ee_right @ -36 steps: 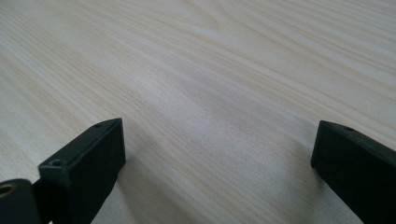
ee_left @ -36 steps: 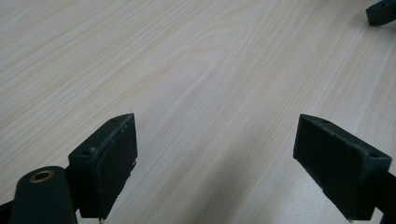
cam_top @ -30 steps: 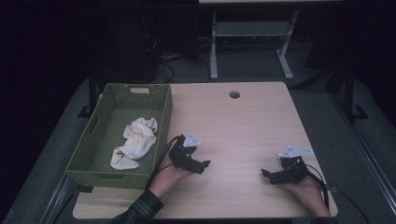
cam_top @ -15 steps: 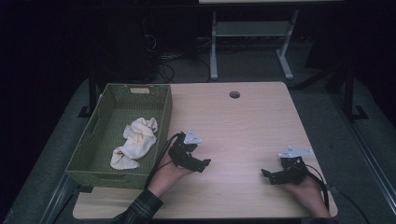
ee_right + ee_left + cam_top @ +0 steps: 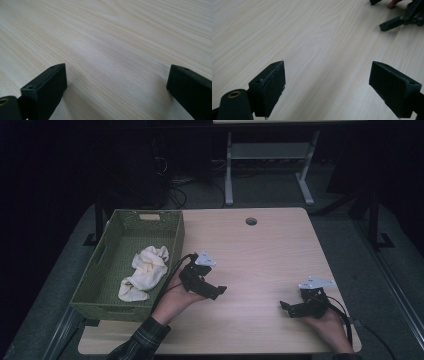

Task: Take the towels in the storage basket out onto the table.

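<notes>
Both grippers resting by the green basket (image 5: 100, 265).
High view: white cloth (image 5: 145, 270) in the basket; the left gripper (image 5: 327, 82) and right gripper (image 5: 117, 87), seen close, have jaws apart over bare wood.

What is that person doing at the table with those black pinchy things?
A person holds a gripper in each hand over a wooden table. The left gripper and the right gripper both have their jaws wide open and hold nothing. A cream cloth lies in the green basket at the left, nearest the left gripper.
</notes>
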{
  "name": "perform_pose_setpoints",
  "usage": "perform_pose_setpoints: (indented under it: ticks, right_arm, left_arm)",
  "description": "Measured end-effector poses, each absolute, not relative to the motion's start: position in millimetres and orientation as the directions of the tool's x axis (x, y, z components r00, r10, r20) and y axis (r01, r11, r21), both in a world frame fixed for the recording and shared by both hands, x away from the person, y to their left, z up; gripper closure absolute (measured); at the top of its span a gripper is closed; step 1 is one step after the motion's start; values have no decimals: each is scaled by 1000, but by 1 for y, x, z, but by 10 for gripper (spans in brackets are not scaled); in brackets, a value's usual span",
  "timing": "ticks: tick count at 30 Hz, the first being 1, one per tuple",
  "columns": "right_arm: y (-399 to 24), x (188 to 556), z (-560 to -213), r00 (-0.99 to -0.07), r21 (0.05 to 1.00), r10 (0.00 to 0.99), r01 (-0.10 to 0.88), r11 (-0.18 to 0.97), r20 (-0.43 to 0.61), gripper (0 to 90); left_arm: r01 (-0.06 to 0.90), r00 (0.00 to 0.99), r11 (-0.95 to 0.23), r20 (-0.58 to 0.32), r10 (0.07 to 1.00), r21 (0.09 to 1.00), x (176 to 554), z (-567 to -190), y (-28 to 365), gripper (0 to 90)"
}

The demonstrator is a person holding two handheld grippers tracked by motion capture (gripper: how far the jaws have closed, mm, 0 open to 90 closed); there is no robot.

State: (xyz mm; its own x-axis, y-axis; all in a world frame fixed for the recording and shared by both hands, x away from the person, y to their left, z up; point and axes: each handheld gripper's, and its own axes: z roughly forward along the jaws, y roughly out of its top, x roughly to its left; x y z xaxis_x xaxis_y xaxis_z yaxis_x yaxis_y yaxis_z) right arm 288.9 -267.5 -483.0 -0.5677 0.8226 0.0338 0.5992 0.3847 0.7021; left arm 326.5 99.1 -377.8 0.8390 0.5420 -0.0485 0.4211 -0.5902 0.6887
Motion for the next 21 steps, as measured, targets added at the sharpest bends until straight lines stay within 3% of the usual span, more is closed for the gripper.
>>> perform_pose_setpoints:
  ticks: [21]
  right_arm:
    - [-268,289,-483,-569,705,822,595,386,31,26]
  left_arm:
    - [376,871,-569,-69,487,732,346,-346,122,135]
